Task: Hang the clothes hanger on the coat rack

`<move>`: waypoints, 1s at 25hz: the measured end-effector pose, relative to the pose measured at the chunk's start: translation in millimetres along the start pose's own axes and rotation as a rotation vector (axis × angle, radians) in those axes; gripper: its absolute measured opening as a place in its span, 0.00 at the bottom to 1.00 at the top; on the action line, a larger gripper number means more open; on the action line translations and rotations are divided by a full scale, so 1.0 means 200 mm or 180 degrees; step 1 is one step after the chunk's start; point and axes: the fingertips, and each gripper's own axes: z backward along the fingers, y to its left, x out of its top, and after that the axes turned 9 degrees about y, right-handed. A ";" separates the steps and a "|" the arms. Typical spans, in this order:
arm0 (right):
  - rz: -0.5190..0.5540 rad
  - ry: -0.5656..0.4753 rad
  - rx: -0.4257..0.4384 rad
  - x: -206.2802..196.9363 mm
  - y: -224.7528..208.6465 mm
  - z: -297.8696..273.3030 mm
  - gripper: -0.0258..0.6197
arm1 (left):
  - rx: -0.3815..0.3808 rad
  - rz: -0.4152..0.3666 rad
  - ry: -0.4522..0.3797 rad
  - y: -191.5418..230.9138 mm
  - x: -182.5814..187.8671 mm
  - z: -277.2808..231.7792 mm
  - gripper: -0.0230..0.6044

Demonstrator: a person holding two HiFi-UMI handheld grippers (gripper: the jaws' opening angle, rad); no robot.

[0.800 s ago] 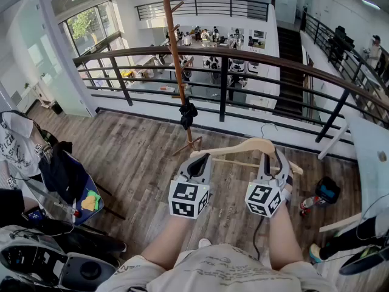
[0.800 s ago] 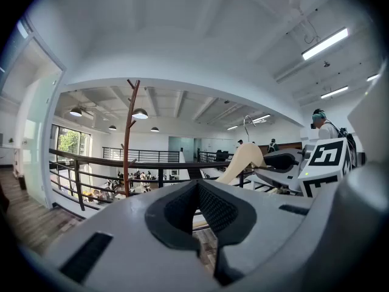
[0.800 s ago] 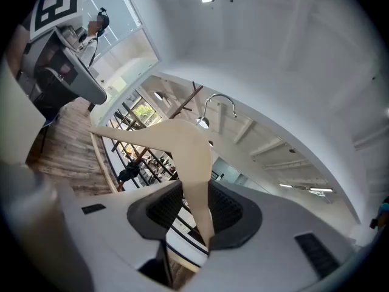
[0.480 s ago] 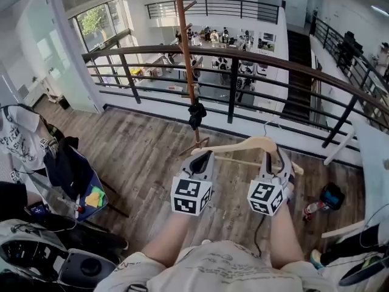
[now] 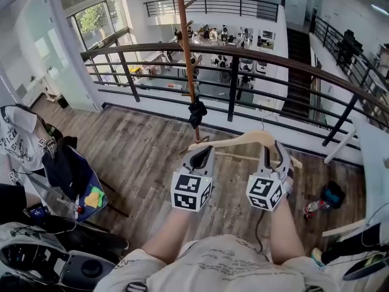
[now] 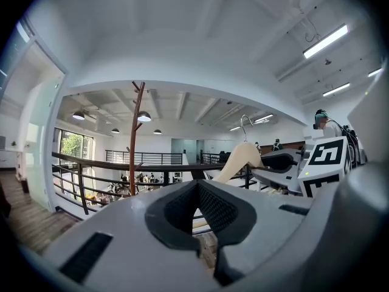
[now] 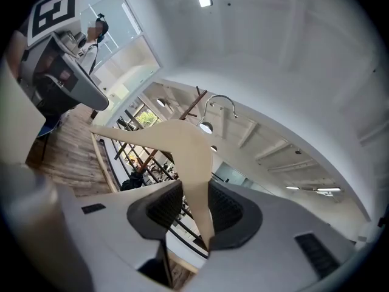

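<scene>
The coat rack stands at eleven o'clock, well apart from the left gripper, whose jaws sit together, empty. At one o'clock the right gripper clamps the hanger. This looks like the carrying step. Next the hook needs lifting onto the rack.

An upper gallery of an open-plan office building is being shown. Ahead of the left claw a dark metal railing is being seen, and beyond it, lower down, a floor of desks with people is being overlooked. A staircase is being seen ahead of the right claw. Glass walls are being seen far left of the left claw, wood planks below both claws, and strip lights above.
</scene>
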 end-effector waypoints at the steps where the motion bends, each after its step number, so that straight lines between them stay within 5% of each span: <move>1: 0.0005 -0.0005 0.0002 0.01 0.01 0.00 0.24 | -0.0002 0.0000 -0.0004 0.01 0.00 0.00 0.04; 25: -0.0045 -0.0016 0.0010 0.11 0.22 -0.01 0.24 | -0.0011 -0.0005 0.0068 0.22 -0.09 0.10 0.04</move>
